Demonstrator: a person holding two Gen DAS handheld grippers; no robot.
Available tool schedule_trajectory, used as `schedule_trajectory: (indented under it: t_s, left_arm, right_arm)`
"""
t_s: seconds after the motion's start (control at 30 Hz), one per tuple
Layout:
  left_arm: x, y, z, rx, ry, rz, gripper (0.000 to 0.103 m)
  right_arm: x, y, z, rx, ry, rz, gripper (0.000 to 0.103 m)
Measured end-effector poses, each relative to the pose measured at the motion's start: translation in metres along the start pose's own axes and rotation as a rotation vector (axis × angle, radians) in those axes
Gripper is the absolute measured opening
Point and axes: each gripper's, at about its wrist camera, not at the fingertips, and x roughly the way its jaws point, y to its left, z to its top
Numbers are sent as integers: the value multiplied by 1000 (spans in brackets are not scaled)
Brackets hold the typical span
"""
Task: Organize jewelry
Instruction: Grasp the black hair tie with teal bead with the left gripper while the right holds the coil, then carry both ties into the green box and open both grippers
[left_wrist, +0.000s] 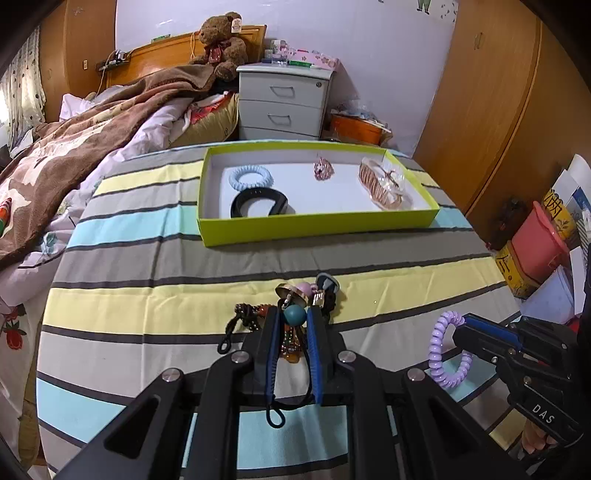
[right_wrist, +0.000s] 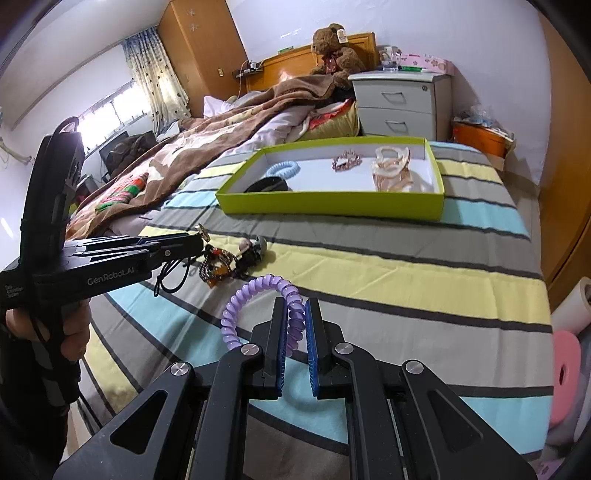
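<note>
We found the left gripper (left_wrist: 291, 317) clamped on a tangle of beaded charms (left_wrist: 291, 314) just above the bedspread (left_wrist: 147, 266). The right gripper (right_wrist: 295, 314) pinched a purple coil tie (right_wrist: 255, 291). Both should be carried well over the near wall of the tray (left_wrist: 317, 225), cords clear, before release.

The bed (left_wrist: 155, 258) carries a striped sheet in grey, yellow and light blue. Directly on it: a lime-green tray (left_wrist: 317, 227) toward the headboard, a tangled jewelry cluster (left_wrist: 295, 306) nearer the camera, and a brown blanket (left_wrist: 74, 147) on the left.
</note>
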Motion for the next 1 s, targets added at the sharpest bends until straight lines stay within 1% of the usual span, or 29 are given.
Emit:
schedule_trajectory:
  t_s: [0.3,0.6,0.83,1.0]
  left_arm:
    - [-20,7,17,-10,-45,2,15]
    - [-27,13,49,-11,-80,-3,15]
    - [-26,16,80,-10,-100,-11,15]
    - [-18,18,104,-16,-104,-26,16]
  right_arm:
    - [-10,6,20,-13,-41,-24,10]
    - [-9,7,55,-28,-72,-50,10]
    - [2,4,90,-35,-77,-80,10]
    - [20,1,111,-49,-62,-101,10]
